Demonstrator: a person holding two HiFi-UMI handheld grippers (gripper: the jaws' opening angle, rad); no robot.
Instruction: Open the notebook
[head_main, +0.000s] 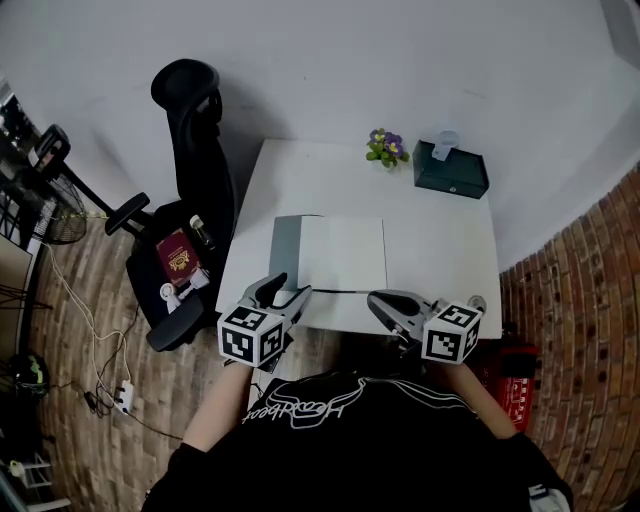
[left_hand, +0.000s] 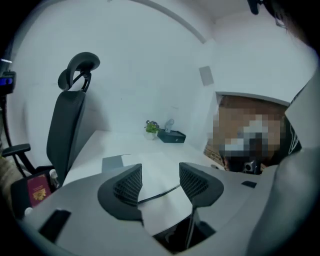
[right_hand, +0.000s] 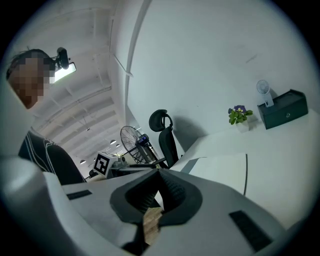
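Note:
The notebook (head_main: 343, 254) lies flat on the white table (head_main: 440, 240), showing a white page with a grey strip of cover (head_main: 285, 248) along its left side. A thin dark line runs along its near edge. My left gripper (head_main: 285, 290) hovers at the near left corner, open with nothing between its pads; in the left gripper view (left_hand: 160, 172) the white page (left_hand: 155, 172) and the grey cover (left_hand: 114, 162) lie beyond the jaws. My right gripper (head_main: 376, 298) is near the table's front edge, jaws together (right_hand: 159, 172), holding nothing. The right gripper view shows the notebook (right_hand: 220, 170) ahead.
A small potted plant (head_main: 385, 147) and a dark green tissue box (head_main: 451, 170) stand at the table's far edge. A black office chair (head_main: 195, 190) stands left of the table with a red booklet (head_main: 178, 254) on its seat. A brick wall (head_main: 590, 300) is at the right.

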